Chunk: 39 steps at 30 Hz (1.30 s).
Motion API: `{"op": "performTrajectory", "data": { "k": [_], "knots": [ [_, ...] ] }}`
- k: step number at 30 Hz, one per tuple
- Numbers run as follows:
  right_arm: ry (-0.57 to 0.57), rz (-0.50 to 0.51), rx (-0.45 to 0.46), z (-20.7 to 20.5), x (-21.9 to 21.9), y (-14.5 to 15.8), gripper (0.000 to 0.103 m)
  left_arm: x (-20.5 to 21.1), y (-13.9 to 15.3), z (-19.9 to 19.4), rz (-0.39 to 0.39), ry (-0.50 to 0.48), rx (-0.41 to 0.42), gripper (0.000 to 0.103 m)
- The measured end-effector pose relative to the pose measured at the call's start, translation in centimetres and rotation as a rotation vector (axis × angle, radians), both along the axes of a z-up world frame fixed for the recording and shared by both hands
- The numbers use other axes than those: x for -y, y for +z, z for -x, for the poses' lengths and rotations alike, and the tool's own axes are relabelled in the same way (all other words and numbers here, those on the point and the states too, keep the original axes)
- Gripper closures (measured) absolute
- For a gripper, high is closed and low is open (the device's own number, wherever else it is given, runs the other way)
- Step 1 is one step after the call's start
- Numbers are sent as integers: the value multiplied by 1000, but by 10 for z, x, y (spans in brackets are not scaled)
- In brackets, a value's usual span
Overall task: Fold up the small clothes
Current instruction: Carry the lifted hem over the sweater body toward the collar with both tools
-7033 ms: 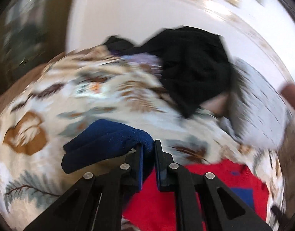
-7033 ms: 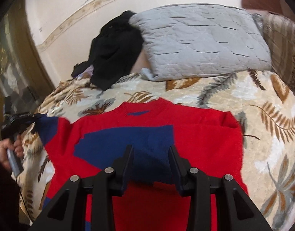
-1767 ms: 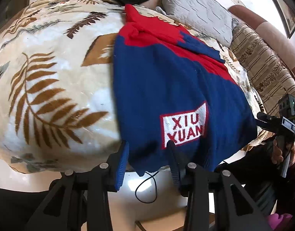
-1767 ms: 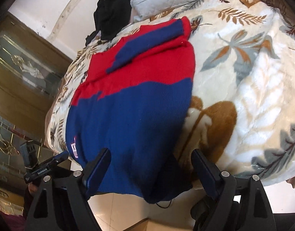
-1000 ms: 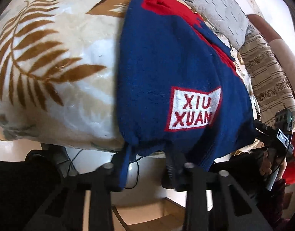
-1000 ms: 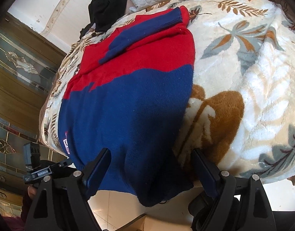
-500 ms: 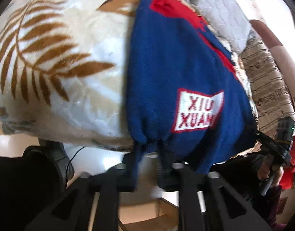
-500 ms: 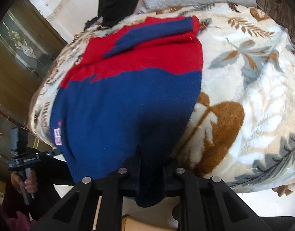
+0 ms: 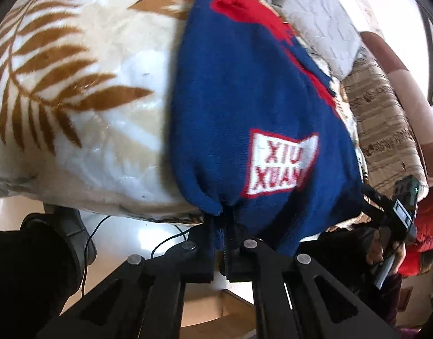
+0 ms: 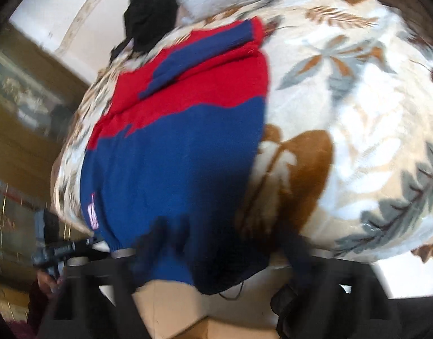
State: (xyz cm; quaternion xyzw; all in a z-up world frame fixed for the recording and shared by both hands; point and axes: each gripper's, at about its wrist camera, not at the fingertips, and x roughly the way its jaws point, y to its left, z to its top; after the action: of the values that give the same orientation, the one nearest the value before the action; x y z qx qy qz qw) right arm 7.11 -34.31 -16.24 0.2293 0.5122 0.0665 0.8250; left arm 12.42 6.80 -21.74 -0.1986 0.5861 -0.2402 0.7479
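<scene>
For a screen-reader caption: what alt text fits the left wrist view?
The black left gripper pinches the hem of a blue-and-red knitted sweater hanging over the edge of a cream leaf-print blanket.

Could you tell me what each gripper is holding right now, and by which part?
Left gripper pinches the sweater at its hem corner; right gripper is opening, holding nothing.

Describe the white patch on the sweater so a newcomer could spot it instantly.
Start at the leaf-print blanket covering the bed, then find the red-and-blue sweater lying on it, hem hanging over the near edge. The patch sits low on the blue part, just above the left gripper: the only white, red-bordered rectangle with red lettering.
</scene>
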Motion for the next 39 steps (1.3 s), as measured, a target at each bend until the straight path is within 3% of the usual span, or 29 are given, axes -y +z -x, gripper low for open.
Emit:
{"op": "performTrajectory", "data": {
  "k": [4, 5, 6, 7, 8, 10, 17, 22, 24, 28, 33, 34, 35, 37, 38, 39],
  "knots": [
    [17, 3, 46, -3, -3, 4, 18, -2, 13, 3, 50, -13, 34, 99],
    [46, 35, 40, -6, -10, 1, 24, -4, 15, 4, 63, -11, 36, 99],
    [68, 60, 27, -9, -17, -2, 32, -9, 17, 5, 79, -6, 40, 99],
    [92, 96, 1, -12, -23, -7, 60, -11, 18, 6, 85, -3, 41, 99],
    [103, 151, -12, -14, -28, -10, 71, -14, 19, 7, 91, 3, 41, 99],
    [117, 153, 0, -13, -30, -5, 86, -20, 20, 9, 94, 16, 40, 99],
    [97, -4, 135, -9, -17, 46, 88, -34, 45, 10, 118, 32, 87, 99],
    [64, -78, 248, -7, -2, 90, 89, -55, 83, 10, 135, 67, 194, 99],
    [47, -70, 247, -2, 6, 90, 89, -62, 87, 10, 120, 74, 224, 100],
    [12, -111, 156, 0, 25, 55, 89, -59, 55, 2, 61, 82, 135, 100],
    [-74, -172, 44, -1, 43, 11, 84, -53, 32, -1, -41, 99, 75, 98],
    [-74, -185, 44, 1, 46, 10, 76, -54, 33, -1, -45, 99, 78, 96],
    [-66, -188, 58, 5, 46, 11, 51, -54, 35, -1, -48, 99, 87, 90],
    [-60, -196, 80, 11, 42, 13, 14, -57, 38, 1, -63, 111, 111, 59],
    [-57, -205, 89, 14, 39, 13, 14, -57, 39, 2, -72, 116, 115, 36],
    [-35, -218, 90, 15, 36, 12, 14, -56, 39, 3, -82, 117, 120, 34]
  ]
}}
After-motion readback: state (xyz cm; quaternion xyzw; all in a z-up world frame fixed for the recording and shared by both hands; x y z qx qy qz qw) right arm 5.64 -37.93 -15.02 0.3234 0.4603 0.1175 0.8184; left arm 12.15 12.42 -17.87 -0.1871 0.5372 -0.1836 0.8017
